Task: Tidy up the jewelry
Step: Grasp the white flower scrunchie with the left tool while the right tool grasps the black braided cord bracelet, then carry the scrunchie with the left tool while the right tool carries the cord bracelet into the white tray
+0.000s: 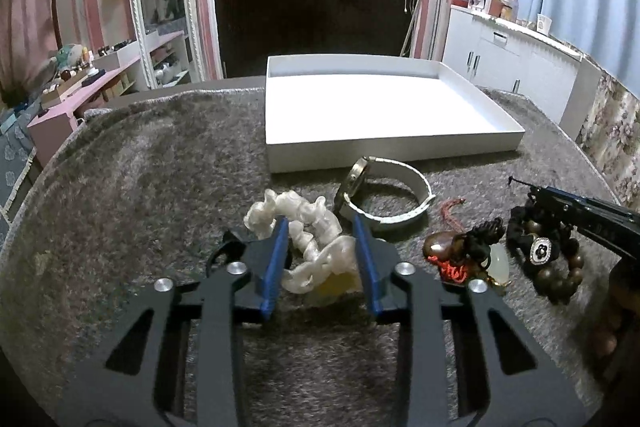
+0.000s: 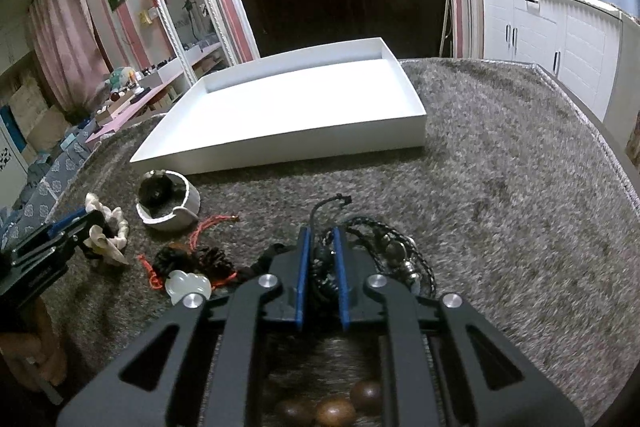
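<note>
Left gripper (image 1: 320, 231): blue fingers (image 1: 276, 259) straddle the white shell-like bracelet (image 1: 304, 239) on the grey carpeted tabletop (image 1: 140, 187); whether the pads press it I cannot tell. Right gripper (image 2: 322, 243): fingers closed on the black braided cord (image 2: 324, 267) of the dark wooden bead bracelet (image 1: 552, 267) (brown beads show beneath it in the right wrist view). White-strapped watch (image 1: 384, 195) lies just in front of the white tray (image 1: 384, 143). Between the two bracelets: a brown bead pendant with red cord (image 1: 444, 251) and a pale jade charm (image 2: 188, 285). Nothing lies in the tray.
</note>
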{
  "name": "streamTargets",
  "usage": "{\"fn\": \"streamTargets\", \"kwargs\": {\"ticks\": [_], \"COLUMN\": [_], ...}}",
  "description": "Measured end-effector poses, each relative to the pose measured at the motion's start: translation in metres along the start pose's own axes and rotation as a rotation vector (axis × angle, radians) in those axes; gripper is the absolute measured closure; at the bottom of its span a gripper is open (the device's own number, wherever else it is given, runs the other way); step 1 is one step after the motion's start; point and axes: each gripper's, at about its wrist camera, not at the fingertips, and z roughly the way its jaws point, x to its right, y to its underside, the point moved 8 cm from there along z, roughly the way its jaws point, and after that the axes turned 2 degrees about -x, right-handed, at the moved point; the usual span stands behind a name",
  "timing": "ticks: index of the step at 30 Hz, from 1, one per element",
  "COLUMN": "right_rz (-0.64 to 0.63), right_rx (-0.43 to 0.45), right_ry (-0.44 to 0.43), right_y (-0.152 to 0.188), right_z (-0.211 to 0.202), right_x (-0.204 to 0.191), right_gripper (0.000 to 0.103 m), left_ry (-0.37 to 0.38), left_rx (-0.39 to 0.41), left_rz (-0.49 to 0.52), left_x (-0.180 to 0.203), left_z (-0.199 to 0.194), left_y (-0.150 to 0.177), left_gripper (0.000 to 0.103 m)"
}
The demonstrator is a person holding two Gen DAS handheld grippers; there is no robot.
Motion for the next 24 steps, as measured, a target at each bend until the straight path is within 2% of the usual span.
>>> {"fn": "streamTargets", "kwargs": {"ticks": [1,7,13,24], "right_rz": [0.001,0.006,0.002,-0.086], "right_rx": [0.000,0.005,0.033,0.127], "right_ry": [0.000,-0.001,0.003,0.044], "right_y": [0.000,0.000,-0.006,-0.028], "right_z": [0.000,-0.002,-0.013,-0.054], "right_x": [0.001,0.001,0.001,-0.015], "right_gripper": [0.093,0.095,0.095,0.095], "left_ry": [0.003,0.007,0.015,-0.001], "left_rx": [-0.002,-0.006,0.006,0.110], "left_rz": [0.000,-0.024,-0.018,0.000], "left_x": [0.000,-0.002,0.000,0.003], "left_z": [0.001,0.001,-0.006,-0.049], "left_y": [0.001,0.000,-0.004,-0.036], "left_gripper": [0.082,0.095,0.098,0.098]}}
